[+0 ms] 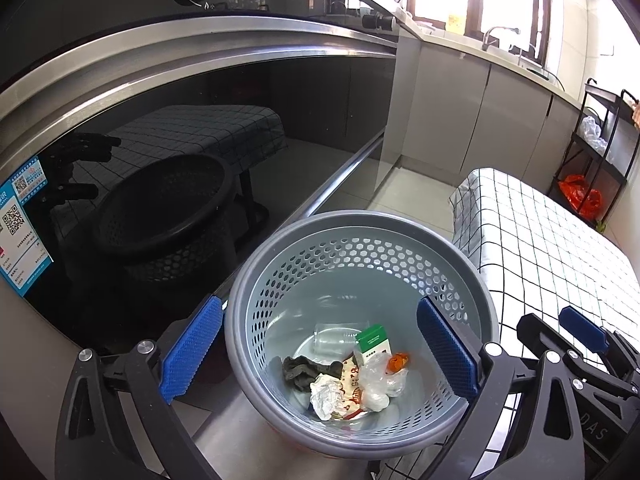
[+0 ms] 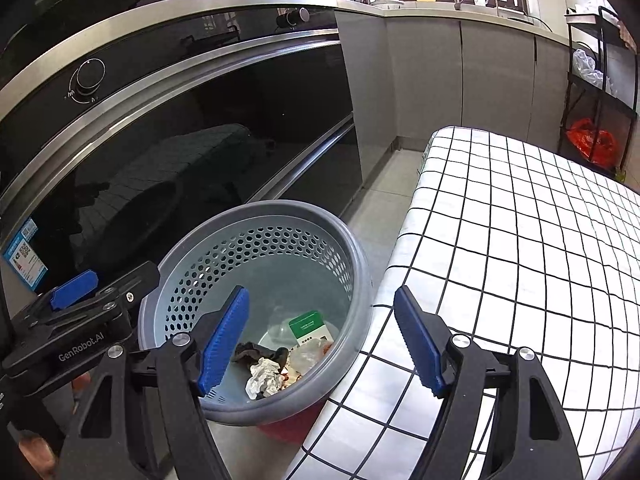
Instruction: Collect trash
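A grey perforated trash basket [image 1: 360, 224] stands on the floor between the oven and the table; it also shows in the right wrist view [image 2: 256, 210]. Inside lie a crumpled white paper [image 1: 326, 396], a dark rag [image 1: 306, 370], a green-and-white carton [image 1: 374, 342], a clear plastic cup [image 1: 334, 336], clear plastic wrap [image 1: 378, 380] and an orange scrap [image 1: 398, 362]. My left gripper [image 1: 320, 356] is open and empty above the basket. My right gripper [image 2: 322, 340] is open and empty over the basket's right rim; it also shows in the left wrist view [image 1: 582, 330].
A table with a white black-grid cloth [image 2: 520, 240] stands right of the basket. A black glass oven front [image 1: 180, 152] with knobs stands to the left. Grey cabinets [image 2: 420, 72], a sink counter and a black rack with an orange bag [image 2: 592, 142] are behind.
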### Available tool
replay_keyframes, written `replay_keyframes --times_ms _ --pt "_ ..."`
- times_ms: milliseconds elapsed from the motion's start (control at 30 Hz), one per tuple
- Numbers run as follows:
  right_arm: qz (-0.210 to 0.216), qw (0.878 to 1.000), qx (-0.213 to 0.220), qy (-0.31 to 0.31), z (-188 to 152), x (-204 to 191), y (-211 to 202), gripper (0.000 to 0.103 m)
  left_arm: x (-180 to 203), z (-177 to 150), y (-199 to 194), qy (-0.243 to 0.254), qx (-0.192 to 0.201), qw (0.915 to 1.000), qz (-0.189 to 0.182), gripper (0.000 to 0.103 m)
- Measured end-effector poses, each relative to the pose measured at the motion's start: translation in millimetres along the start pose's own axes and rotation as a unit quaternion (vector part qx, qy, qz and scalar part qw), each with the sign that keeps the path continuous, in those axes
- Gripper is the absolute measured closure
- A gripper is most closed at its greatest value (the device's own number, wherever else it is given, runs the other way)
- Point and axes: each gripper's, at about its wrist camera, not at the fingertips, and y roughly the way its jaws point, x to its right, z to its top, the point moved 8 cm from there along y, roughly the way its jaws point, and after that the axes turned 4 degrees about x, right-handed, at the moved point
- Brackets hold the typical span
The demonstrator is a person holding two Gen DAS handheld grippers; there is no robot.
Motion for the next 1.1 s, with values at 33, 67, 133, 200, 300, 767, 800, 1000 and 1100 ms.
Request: replay_keyframes --times_ms 33,67,133,200,300,767,800,1000,1100 --pt "0.0 1.0 0.0 0.0 -0.2 0.1 -0.1 0.032 0.0 0.3 0.0 0.001 0.0 1.0 0.0 0.007" --pt "0.0 1.0 0.0 0.0 -0.2 0.0 -0.1 0.032 0.0 0.2 0.0 0.002 0.0 1.0 0.002 0.007" --pt "0.0 1.0 -0.001 0.0 -0.4 0.3 -0.2 0.032 -0.5 0.5 -0.2 0.003 0.0 1.0 0.004 0.007" --pt "0.0 1.0 0.0 0.0 -0.4 0.2 -0.6 0.032 -0.5 0.5 -0.6 0.003 0.0 1.0 0.005 0.007" --pt "-0.002 1.0 0.001 -0.002 0.1 -1.0 -1.1 0.032 -1.3 0.9 -0.8 0.001 0.0 1.0 0.004 0.007" --pt "-0.003 1.0 0.002 -0.002 -0.8 -4.0 1.1 0.032 -1.9 0.3 1.0 0.003 -0.003 1.0 0.009 0.007" --pt "-0.003 1.0 0.002 -0.002 -0.7 -4.0 1.0 0.032 -2.0 0.3 1.0 0.003 -0.003 0.9999 0.01 0.007" --pt "-0.003 1.0 0.002 -0.002 -0.7 -4.6 1.6 0.032 -3.0 -0.3 1.0 0.003 -0.002 1.0 0.009 0.007" --pt "-0.003 1.0 0.002 -0.003 -0.8 -4.4 1.6 0.032 -2.7 -0.8 0.5 0.004 -0.002 0.9999 0.01 0.007"
